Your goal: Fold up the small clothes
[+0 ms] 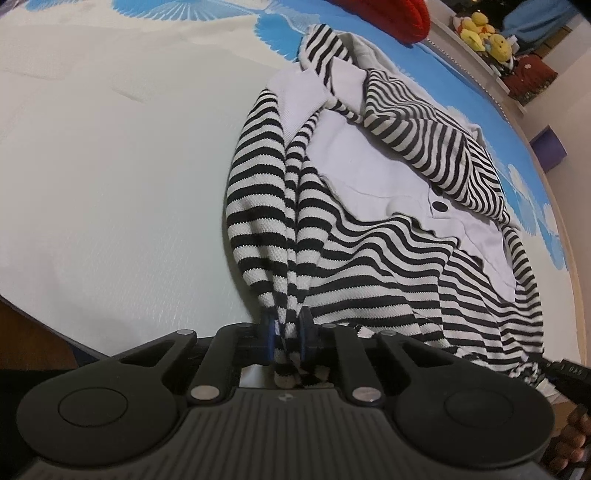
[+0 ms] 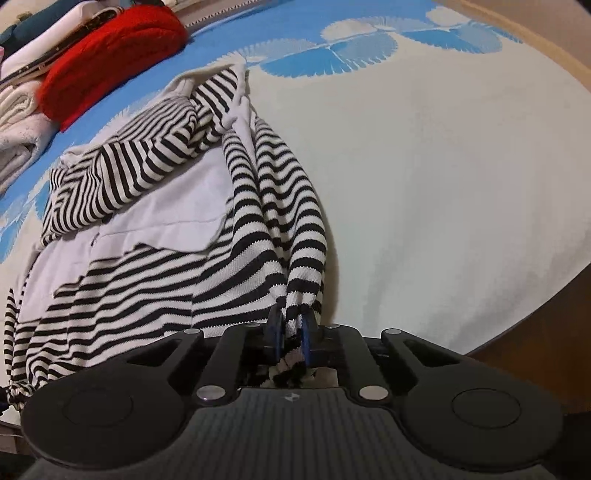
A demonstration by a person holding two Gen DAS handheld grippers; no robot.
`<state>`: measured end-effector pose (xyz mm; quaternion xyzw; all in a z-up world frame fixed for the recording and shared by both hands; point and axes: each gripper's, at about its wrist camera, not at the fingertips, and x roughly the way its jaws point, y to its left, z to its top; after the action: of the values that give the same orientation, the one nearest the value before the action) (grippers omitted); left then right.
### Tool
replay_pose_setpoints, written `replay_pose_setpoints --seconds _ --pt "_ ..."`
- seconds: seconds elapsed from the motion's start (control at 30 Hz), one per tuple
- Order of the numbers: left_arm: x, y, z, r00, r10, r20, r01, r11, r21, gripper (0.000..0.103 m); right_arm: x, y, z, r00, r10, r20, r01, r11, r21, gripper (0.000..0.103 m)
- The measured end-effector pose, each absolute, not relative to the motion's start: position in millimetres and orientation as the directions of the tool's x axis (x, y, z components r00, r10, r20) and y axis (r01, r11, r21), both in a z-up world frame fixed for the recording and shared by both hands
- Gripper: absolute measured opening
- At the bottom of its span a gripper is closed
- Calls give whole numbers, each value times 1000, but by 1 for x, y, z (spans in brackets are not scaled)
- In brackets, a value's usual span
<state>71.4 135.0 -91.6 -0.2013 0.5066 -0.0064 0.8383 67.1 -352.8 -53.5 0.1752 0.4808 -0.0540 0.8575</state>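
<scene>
While a black-and-white striped garment [image 1: 369, 240] with pale grey panels lies crumpled on a cream and blue patterned bedspread [image 1: 110, 166], the left gripper [image 1: 287, 338] pinches a bunched striped edge at its near corner, blue pads tight on the cloth. Yellow plush toys [image 1: 484, 33] sit far right. From the right wrist, the right gripper [image 2: 290, 338] clamps the garment's opposite near corner; a red knitted item [image 2: 110, 55] rests beyond, beside folded white linens [image 2: 18, 125].
</scene>
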Motion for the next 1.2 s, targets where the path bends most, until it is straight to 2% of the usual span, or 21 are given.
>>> replay_pose_setpoints --seconds 0.2,0.33,0.47,0.6,0.77,0.87,0.97,1.1,1.2 --pt "66 133 -80 528 -205 -824 -157 930 -332 9 61 -354 -37 607 74 -791 242 931 273 9" --pt "59 133 -58 595 -219 -773 -110 931 -348 8 51 -357 -17 681 83 -727 219 925 311 8" --pt "47 141 -24 658 -270 -703 -58 912 -405 8 36 -363 10 750 101 -654 187 916 355 7" --pt "37 156 15 646 -357 -675 -39 867 -496 8 16 -371 49 817 132 -561 120 913 389 7" --pt "2 169 69 631 -435 -642 56 851 -522 8 -27 -379 103 865 179 -468 48 900 433 6" --pt "-15 174 75 625 -446 -641 65 847 -527 8 -57 -381 123 886 204 -417 0 898 440 6" --pt "-10 176 54 591 -452 -668 10 832 -555 8 -65 -383 114 877 200 -437 7 904 428 7" --pt "31 172 20 521 -439 -732 -68 833 -548 8 -30 -384 77 805 190 -561 96 893 440 7" --pt "76 183 3 500 -450 -740 -150 797 -586 8 9 -384 62 755 207 -622 111 894 433 7"
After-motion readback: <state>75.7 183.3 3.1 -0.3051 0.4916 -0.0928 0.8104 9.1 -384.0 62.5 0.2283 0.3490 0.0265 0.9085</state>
